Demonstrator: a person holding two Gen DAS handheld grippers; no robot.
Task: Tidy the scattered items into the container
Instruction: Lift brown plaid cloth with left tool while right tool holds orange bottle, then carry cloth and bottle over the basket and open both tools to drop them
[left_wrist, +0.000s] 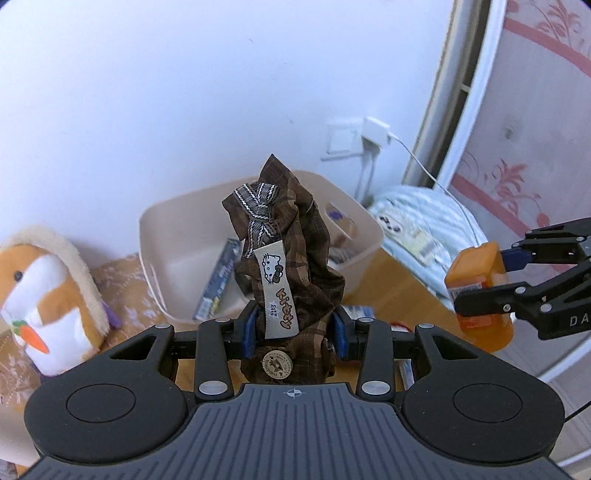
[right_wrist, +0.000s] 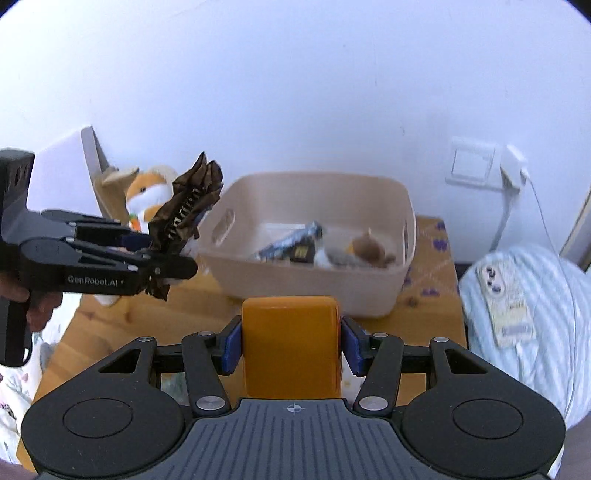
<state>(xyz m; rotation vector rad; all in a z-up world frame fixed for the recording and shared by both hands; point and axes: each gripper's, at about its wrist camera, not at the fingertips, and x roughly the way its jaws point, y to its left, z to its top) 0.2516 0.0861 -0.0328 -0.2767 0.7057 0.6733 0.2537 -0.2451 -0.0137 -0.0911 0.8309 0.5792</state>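
My left gripper (left_wrist: 295, 328) is shut on a brown plaid fabric pouch (left_wrist: 291, 236) with a striped bow, a Kitty label and a wooden button; the pouch stands up between the blue pads. Behind it sits the beige plastic bin (left_wrist: 173, 236). My right gripper (right_wrist: 290, 343) is shut on an orange plastic bottle (right_wrist: 290, 332), held in front of the bin (right_wrist: 314, 284). The right wrist view shows the left gripper (right_wrist: 166, 254) with the pouch (right_wrist: 195, 192) to the left of the bin. The left wrist view shows the right gripper (left_wrist: 480, 284) and bottle (left_wrist: 476, 262) at the right edge.
Inside the bin lie a dark blue packet (right_wrist: 291, 240) and a brown furry item (right_wrist: 369, 247). An orange-and-white plush hamster (left_wrist: 48, 295) stands left of the bin on the wooden table (right_wrist: 110, 321). Striped bedding (right_wrist: 535, 288) with a power strip lies at the right, below a wall socket (left_wrist: 373, 133).
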